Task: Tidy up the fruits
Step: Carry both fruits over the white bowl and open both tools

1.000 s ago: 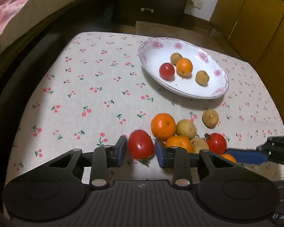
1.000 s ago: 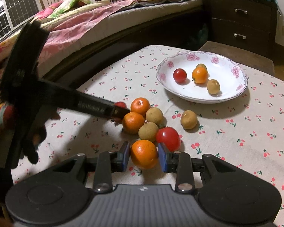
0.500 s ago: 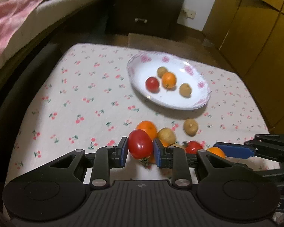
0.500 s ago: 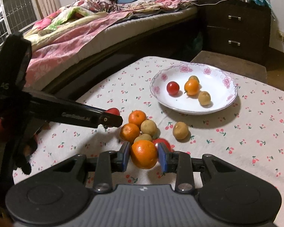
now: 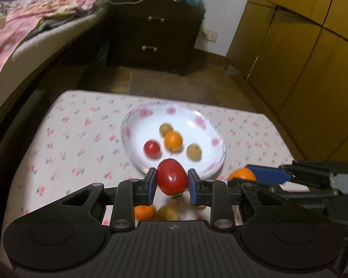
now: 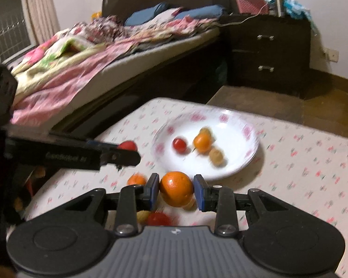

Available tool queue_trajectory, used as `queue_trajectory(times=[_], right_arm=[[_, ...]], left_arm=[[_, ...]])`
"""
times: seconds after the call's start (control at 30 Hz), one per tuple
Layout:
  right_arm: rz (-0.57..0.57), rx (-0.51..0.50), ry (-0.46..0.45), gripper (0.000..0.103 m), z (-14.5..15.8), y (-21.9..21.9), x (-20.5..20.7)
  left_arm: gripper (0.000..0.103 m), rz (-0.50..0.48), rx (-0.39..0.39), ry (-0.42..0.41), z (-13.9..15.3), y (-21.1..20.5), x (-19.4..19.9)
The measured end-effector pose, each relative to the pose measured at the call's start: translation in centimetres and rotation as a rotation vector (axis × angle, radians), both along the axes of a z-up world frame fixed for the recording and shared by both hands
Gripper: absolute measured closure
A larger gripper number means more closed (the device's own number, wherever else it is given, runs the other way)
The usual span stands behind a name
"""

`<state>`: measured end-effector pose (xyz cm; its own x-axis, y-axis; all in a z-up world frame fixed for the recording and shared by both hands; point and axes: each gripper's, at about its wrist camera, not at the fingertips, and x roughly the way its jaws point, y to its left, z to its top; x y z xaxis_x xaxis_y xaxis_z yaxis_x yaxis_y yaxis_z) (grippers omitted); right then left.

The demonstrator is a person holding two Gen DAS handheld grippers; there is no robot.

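1. While four fruits already sit in the plate [image 5: 136,162] (a small tomato [image 5: 152,148], an orange [image 5: 173,141] and two brownish round fruits [image 5: 193,152]), you are only partway through: several pieces remain loose on the tabletop [image 5: 65,139].
2. Your left tongs [image 5: 172,181] are clamped narrow on a red tomato [image 5: 171,179], its stem end hanging down, clear of the cloth.
3. Your right tongs [image 6: 176,191] are closed on a larger orange [image 6: 176,191], also clear of the cloth.
4. From the left wrist view the plate lies at twelve o'clock from the held tomato, its near rim just behind it; your right tongs show at three o'clock.
5. From the right wrist view the plate lies at about one o'clock from the held orange, near; your left tongs reach in at ten o'clock.
6. Left on the tabletop, as far as the blur allows: an orange [image 6: 136,179], a tomato [image 6: 157,219] and a few brownish fruits below both tongs. Exact count cannot be told.
7. My judgement: both held fruits go into the plate next, then the loose ones.
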<state>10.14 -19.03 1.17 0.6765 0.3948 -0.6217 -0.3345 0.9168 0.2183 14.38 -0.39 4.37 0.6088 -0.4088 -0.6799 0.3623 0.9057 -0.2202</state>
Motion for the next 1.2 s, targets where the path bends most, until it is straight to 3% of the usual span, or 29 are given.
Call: queue_trajectory(times=[0.2,0.47,0.8,1.2], right_arm=[[-0.046,-0.012,-0.038,0.050,1.0,-1.2,3.3],[-0.046,-0.064,-0.014,0.050,-1.0,-1.2,6.5],[-0.036,-0.083,0.014,0.050,-3.1,-1.0,8.0],[-0.030,-0.093,0.019,0.050,-3.6,-0.8,8.4]], left_arm=[[0.067,-0.016,-0.001,-0.041,0.8,-1.6,2.6],[0.067,-0.032,0.018,-0.013,-1.1,-3.3,4.9],[0.067,-0.024,0.047,0.037,-3.7,-3.6,6.2],[0.067,-0.023,0.054,0.045,-4.1,-3.6,6.4]])
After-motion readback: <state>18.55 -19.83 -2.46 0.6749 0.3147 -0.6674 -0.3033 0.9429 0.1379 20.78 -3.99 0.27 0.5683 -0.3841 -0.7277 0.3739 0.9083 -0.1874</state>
